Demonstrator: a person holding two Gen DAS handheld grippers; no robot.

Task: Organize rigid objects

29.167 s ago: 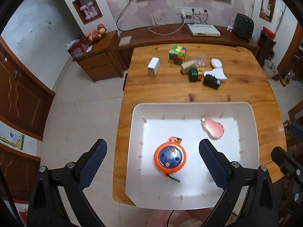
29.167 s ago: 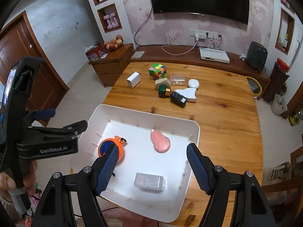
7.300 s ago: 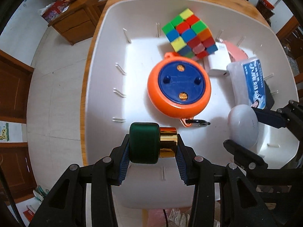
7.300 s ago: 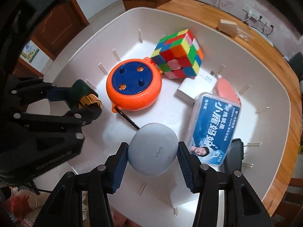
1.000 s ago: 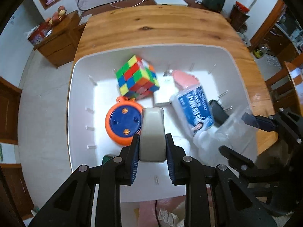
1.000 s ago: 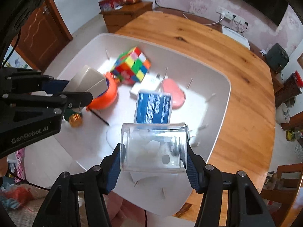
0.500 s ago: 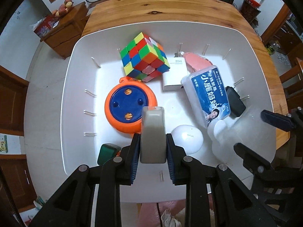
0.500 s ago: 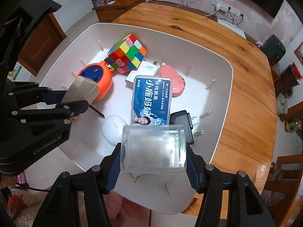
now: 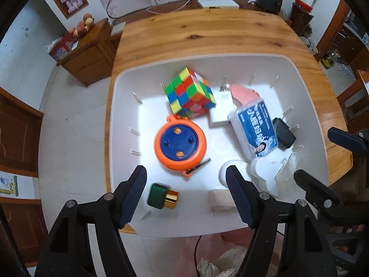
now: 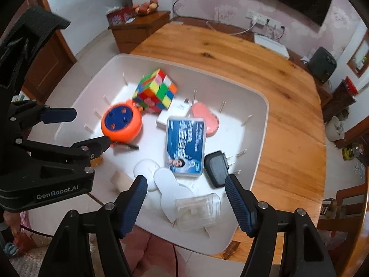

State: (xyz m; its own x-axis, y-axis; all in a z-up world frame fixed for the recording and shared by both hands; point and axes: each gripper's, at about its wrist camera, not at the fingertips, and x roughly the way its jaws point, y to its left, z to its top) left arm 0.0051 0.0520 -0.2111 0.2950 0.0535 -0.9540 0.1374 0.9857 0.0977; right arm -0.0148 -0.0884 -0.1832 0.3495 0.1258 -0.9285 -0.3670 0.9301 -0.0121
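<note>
Both the left gripper [image 9: 186,192] and right gripper [image 10: 185,202] hang spread and empty above a white tray [image 10: 260,124] crowded with a colour cube [image 9: 190,92], orange reel [image 9: 180,143] and blue-labelled box [image 10: 185,146].

A wooden table [image 9: 207,34] stands on pale tiled floor [image 9: 76,106]. Behind it, a low wooden cabinet [image 9: 85,53] meets pink floral wallpaper [image 10: 230,2].

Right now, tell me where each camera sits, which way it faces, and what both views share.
Left wrist: on the left gripper, above the near edge, looking down into the white tray; its open fingers show.
Right wrist: on the right gripper, near right corner, facing the tray; the left gripper's side shows.
Shared: Rubik's cube, orange reel.
</note>
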